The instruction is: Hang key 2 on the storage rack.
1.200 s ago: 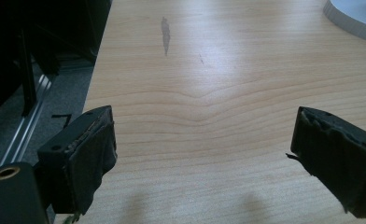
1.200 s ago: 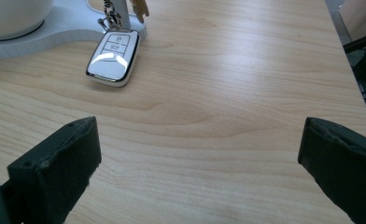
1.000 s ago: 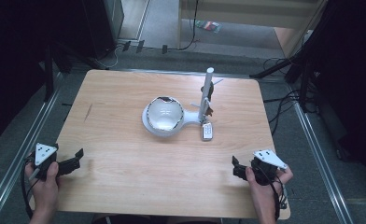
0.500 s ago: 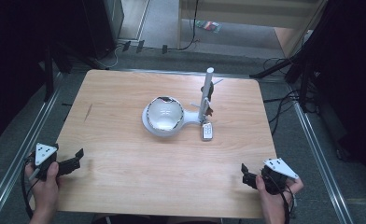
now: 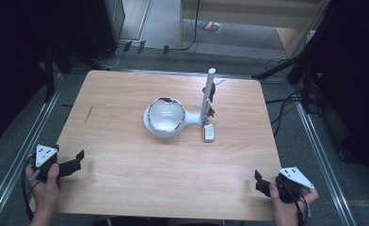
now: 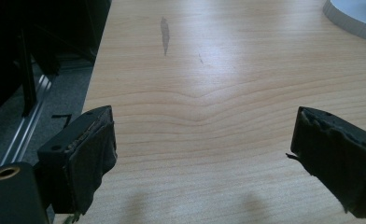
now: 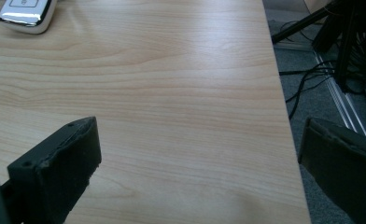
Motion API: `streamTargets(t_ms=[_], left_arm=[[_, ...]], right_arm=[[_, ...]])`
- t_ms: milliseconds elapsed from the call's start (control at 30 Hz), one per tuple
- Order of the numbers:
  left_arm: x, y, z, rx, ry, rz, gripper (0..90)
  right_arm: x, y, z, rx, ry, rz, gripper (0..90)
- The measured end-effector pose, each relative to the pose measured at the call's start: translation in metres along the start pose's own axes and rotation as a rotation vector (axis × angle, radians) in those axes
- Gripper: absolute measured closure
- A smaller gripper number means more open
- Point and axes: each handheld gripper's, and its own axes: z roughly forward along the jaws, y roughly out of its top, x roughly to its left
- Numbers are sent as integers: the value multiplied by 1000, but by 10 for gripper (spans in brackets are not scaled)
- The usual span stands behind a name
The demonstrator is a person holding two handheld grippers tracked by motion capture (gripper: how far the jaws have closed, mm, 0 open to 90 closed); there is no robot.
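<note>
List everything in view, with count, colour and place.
table: one, light wood, centre of the high view.
bowl-shaped lamp base: one, white with a shiny inside, table centre.
upright post: one, white, just right of the base.
key fob: one, silver and white, flat on the table in front of the post.
cables: several, black, on the floor right of the table.
left gripper: one, black, open, near-left table edge.
right gripper: one, black, open, near-right corner.
</note>
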Motion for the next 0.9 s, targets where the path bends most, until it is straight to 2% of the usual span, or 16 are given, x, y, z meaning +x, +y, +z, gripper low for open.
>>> streamTargets(t_ms=[267, 433, 600, 767, 900], left_arm=[[0, 0, 0, 0, 0, -1, 70], [0, 0, 0, -1, 0, -1, 70], [0, 0, 0, 0, 0, -1, 70], [0, 0, 0, 0, 0, 1, 70], [0, 0, 0, 0, 0, 1, 70]], right_arm=[[-12, -6, -2, -11, -14, 0, 0], [-22, -10, -6, -18, -20, 30, 0], [-30, -14, -6, -21, -24, 38, 0], [-34, -16, -6, -28, -20, 49, 0], [-31, -18, -4, -30, 6, 34, 0]])
